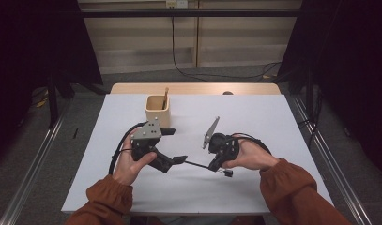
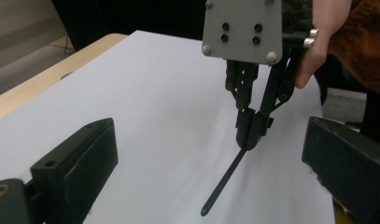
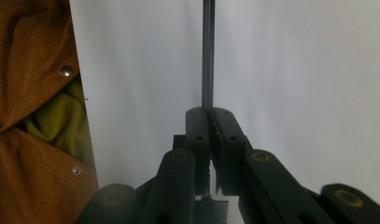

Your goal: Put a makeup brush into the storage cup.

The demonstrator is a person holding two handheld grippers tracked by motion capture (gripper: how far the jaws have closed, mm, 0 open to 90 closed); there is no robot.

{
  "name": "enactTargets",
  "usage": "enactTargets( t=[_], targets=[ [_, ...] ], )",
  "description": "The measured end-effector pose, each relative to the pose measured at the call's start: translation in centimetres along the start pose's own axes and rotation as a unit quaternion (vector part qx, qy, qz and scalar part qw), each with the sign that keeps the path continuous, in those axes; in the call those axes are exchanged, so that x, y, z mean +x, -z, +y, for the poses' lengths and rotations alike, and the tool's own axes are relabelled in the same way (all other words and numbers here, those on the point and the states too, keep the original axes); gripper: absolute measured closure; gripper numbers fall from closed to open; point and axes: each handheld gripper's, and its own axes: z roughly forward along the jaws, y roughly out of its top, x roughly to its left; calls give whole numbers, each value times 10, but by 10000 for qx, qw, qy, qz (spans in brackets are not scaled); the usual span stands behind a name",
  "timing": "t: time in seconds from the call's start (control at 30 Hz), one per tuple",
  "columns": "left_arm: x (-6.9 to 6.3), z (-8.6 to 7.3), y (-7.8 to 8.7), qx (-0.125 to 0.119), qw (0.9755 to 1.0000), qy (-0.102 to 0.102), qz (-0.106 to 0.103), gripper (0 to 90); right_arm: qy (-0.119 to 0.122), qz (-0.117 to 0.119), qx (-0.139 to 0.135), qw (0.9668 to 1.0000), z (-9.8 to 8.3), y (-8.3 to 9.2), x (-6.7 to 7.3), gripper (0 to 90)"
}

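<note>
Clamping my right gripper (image 3: pixel 210 121) on a thin black comb (image 2: pixel 223 181), I hold its handle above the table (image 1: pixel 254 112) toward my open left gripper (image 1: pixel 175 145).

Rust-orange corduroy sleeves (image 1: pixel 292 187) with gathered elastic cuffs, silver snap studs along one edge, a yellow-green lining underneath. In each hand a matte black two-jaw tool: left gripper (image 1: pixel 174 145) with thick blocky fingers (image 2: pixel 80 158) and a grey three-cornered plate on top; right gripper (image 2: pixel 251 137) with slim linked arms pinned by brass-ringed pivots, a grey plate with four dark bolt holes and pale corner screws. Black looping cables (image 1: pixel 114 157) trailing from both.
</note>
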Motion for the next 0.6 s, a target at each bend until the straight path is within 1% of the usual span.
enactTargets(
  t=[0.03, 0.07, 0.1, 0.13, 0.2, 0.23, 0.27, 0.33, 0.37, 0.47, 0.53, 0.6],
  targets=[
    [0, 0, 0, 38, 10000, -11, -10, 37, -5, 10, 31, 10000, 0, 0, 0, 859],
    [0, 0, -1, 66, 10000, -24, -5, 37, 51, 1, 12, 10000, 1, -1, -1, 859],
    [0, 1, -1, 142, 9999, -73, -19, 36, 37, -1, 17, 10000, 1, -2, 0, 859],
    [1, 1, -2, 186, 9998, -98, -39, 36, 81, 10, 54, 10000, 2, -2, 0, 859],
    [0, 2, -3, 278, 9995, -135, -86, 35, 48, -18, 78, 10000, 3, -3, 0, 859],
    [0, 2, -4, 318, 9994, -120, -120, 33, 34, -11, 95, 9999, 4, -3, 0, 859],
    [1, 3, -5, 388, 9990, -137, -176, 32, 56, -13, 94, 9999, 4, -3, 0, 859],
    [1, 3, -7, 516, 9982, -197, -218, 32, 95, -21, 75, 9999, 6, -4, 0, 859],
    [2, 3, -7, 563, 9979, -196, -266, 32, 119, -7, 86, 9999, 6, -4, 0, 859],
    [2, 3, -9, 724, 9967, -235, -281, 33, 74, 16, 135, 9999, 8, -3, 1, 859],
    [3, 2, -10, 833, 9957, -248, -308, 33, 83, 43, 141, 9999, 8, -3, 1, 859],
    [4, 1, -12, 957, 9947, -258, -274, 39, 118, 39, 136, 9998, 8, -4, 0, 859]
  ],
)
